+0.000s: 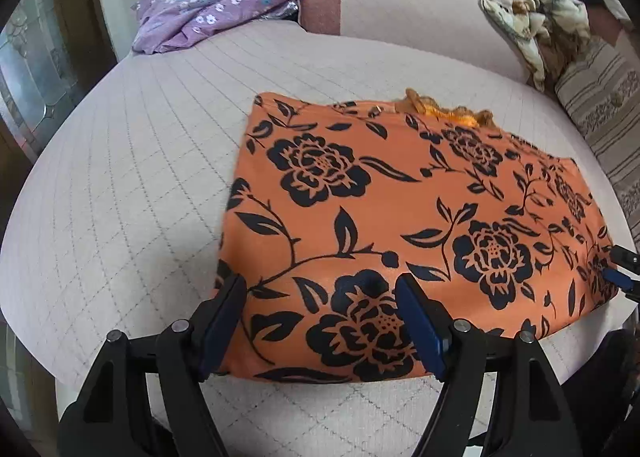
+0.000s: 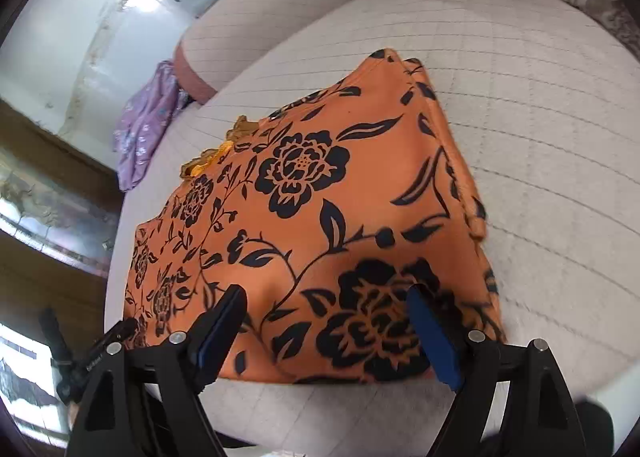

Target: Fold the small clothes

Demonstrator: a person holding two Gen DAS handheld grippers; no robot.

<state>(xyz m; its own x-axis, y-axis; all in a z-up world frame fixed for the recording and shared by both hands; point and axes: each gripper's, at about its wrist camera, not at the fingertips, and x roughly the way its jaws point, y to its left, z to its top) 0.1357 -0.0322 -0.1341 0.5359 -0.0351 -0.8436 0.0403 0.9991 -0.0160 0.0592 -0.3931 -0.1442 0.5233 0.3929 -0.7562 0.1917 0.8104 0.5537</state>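
Cloth (image 1: 400, 209), orange with black flowers, lies folded flat, long side running between left gripper (image 1: 320, 289) and right gripper (image 2: 326, 297); both gape wide, gripping nothing.

Folded garment (image 1: 400, 217): orange ground, black flower-and-leaf print, amber lace trim (image 1: 448, 109) at one edge. Bed cover (image 1: 120, 197): pale pinkish-beige, thin grey grid lines. Crumpled cloth (image 1: 216, 1): lilac with small white and teal flowers. Side cushion (image 1: 600, 105): beige, grey stripes. Gripper pads (image 1: 420, 325): blue on black.
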